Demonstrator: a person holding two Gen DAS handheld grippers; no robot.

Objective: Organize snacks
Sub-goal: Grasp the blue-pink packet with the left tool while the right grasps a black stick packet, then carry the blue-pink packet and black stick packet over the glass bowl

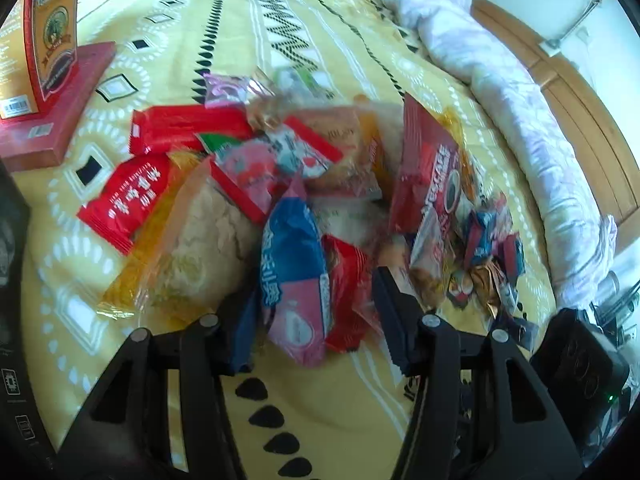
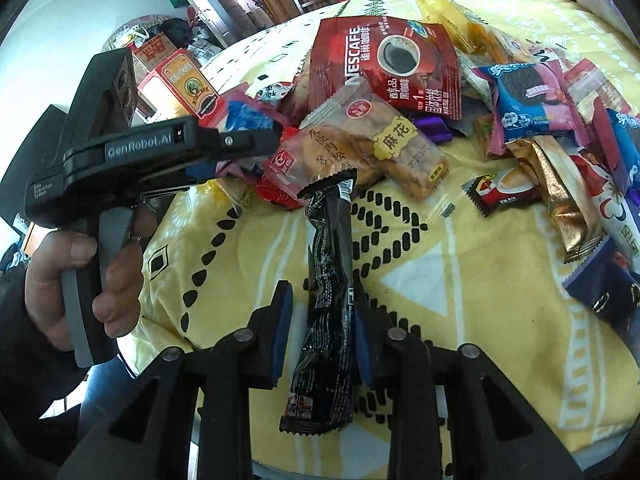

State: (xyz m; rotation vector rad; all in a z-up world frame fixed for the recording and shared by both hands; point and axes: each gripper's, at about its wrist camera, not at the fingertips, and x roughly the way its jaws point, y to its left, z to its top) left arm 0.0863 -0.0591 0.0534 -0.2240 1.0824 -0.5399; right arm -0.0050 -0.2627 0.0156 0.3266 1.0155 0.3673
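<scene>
Crinkly black foil stick point(image 2: 328, 280) in right tool point(image 2: 320, 332)

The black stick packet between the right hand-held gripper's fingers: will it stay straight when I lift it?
Probably not. The black stick packet is long, thin and crinkled, so its free ends will likely droop. Its glossy film may slip. It looks light, so the right hand-held gripper should carry it easily.

A heap of bright snack packets point(image 1: 304, 184) lay jumbled on the yellow bedspread point(image 1: 344, 404). A long black sachet point(image 2: 330, 292) lay apart, pointing at the pile.
</scene>
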